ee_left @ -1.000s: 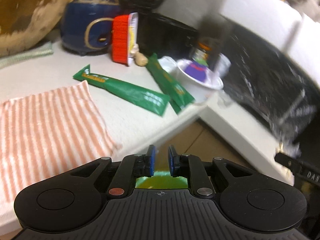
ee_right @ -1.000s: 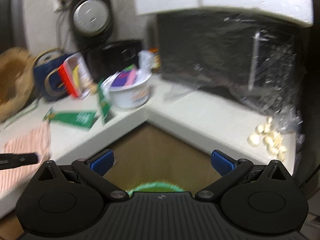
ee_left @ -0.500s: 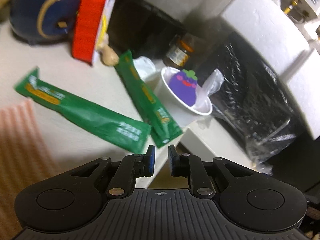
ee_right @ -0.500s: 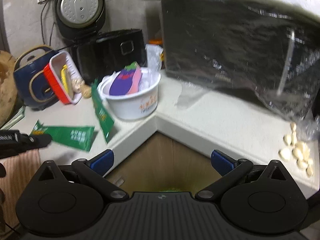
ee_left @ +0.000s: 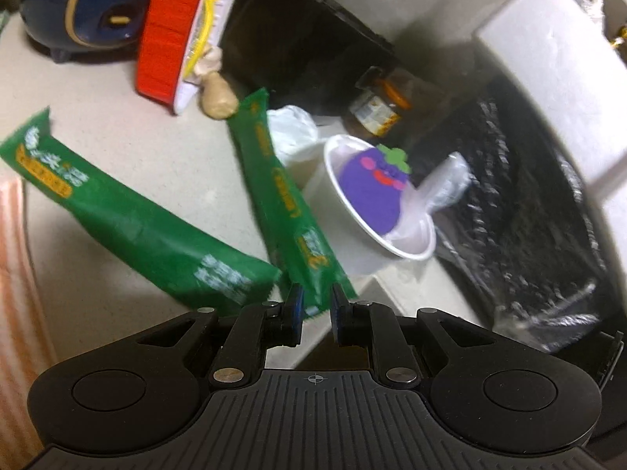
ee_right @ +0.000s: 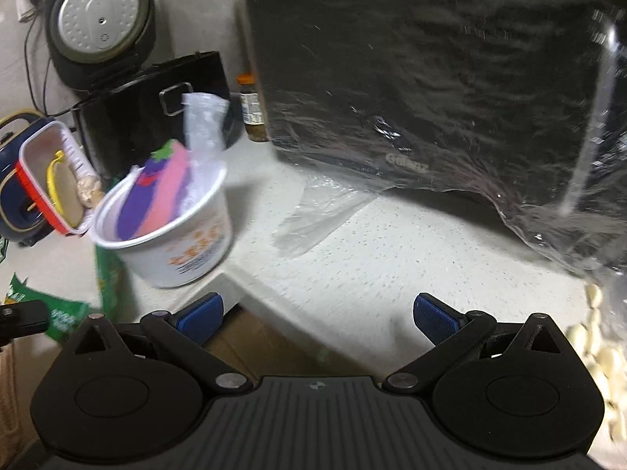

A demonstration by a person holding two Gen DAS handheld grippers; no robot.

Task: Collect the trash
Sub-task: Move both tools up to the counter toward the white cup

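Note:
Two green snack wrappers lie on the pale counter: one long wrapper (ee_left: 129,219) at the left, and a second wrapper (ee_left: 286,196) leaning against a white paper bowl (ee_left: 352,246). The bowl holds a purple eggplant-shaped piece (ee_left: 372,192) and clear plastic film (ee_left: 446,184). My left gripper (ee_left: 315,305) is shut to a narrow slit, holding nothing, with its tips just over the near end of the second wrapper. My right gripper (ee_right: 317,313) stands wide open over the counter's inner corner, with the bowl (ee_right: 176,243) to its upper left. A clear plastic sheet (ee_right: 317,215) lies ahead of it.
A plastic-wrapped black microwave (ee_right: 431,78) fills the right. Behind the bowl stand a jar (ee_left: 376,109), a black cooker (ee_right: 149,117), a red-and-white box (ee_left: 172,39) with ginger (ee_left: 217,98), and a blue appliance (ee_left: 82,4). Garlic cloves (ee_right: 599,344) lie far right, a striped cloth (ee_left: 15,274) far left.
Both grippers have moved in toward the counter corner. The wrappers and bowl now loom larger in the left view, the bowl and microwave in the right view. Neither gripper's jaws changed.

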